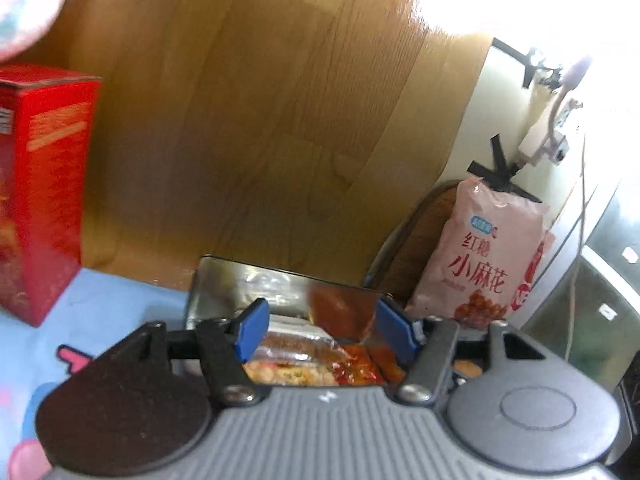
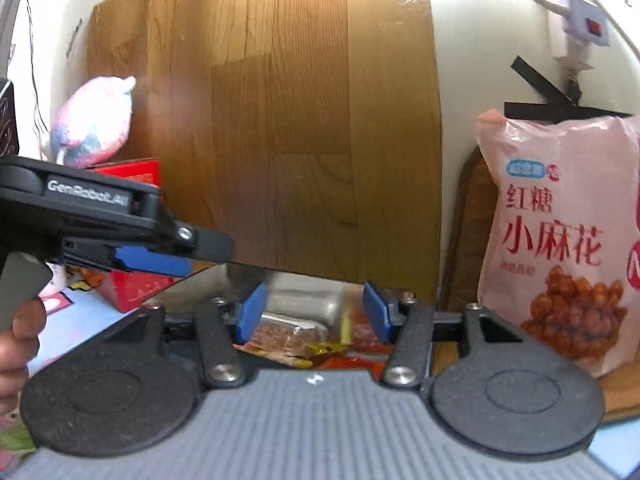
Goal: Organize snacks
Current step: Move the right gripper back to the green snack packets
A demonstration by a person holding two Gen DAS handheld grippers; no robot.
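Your left gripper (image 1: 320, 330) hangs over the metal tin (image 1: 224, 280), blue fingers spread wide with nothing between them. Below that gap the snacks sit inside the tin: a foil-wrapped bar (image 1: 296, 346), a pale packet (image 1: 288, 374) and red wrappers (image 1: 356, 368) packed close together.

Your right gripper (image 2: 314, 314) is over the same tin (image 2: 224, 276), released too, its blue pads apart and empty. Between them you see the foil bar (image 2: 288, 332) with small yellow and red wrappers (image 2: 332, 354) lying just beside it in the tin. The left gripper (image 2: 160, 260) reaches in at the tin's left side in this view, your hand (image 2: 18, 344) on its grey handle.

Just right of the tin, the big pink snack bag (image 2: 560, 240) stands upright against the wall, apart from the tin; the left wrist view shows it (image 1: 484, 252) in the same spot. Left of the tin stands the red box (image 1: 44, 192), upright on the blue patterned cloth (image 1: 112, 304). Above that box a pink-and-blue plush toy (image 2: 94, 120) rests against the wooden panel (image 2: 280, 120) behind the tin.
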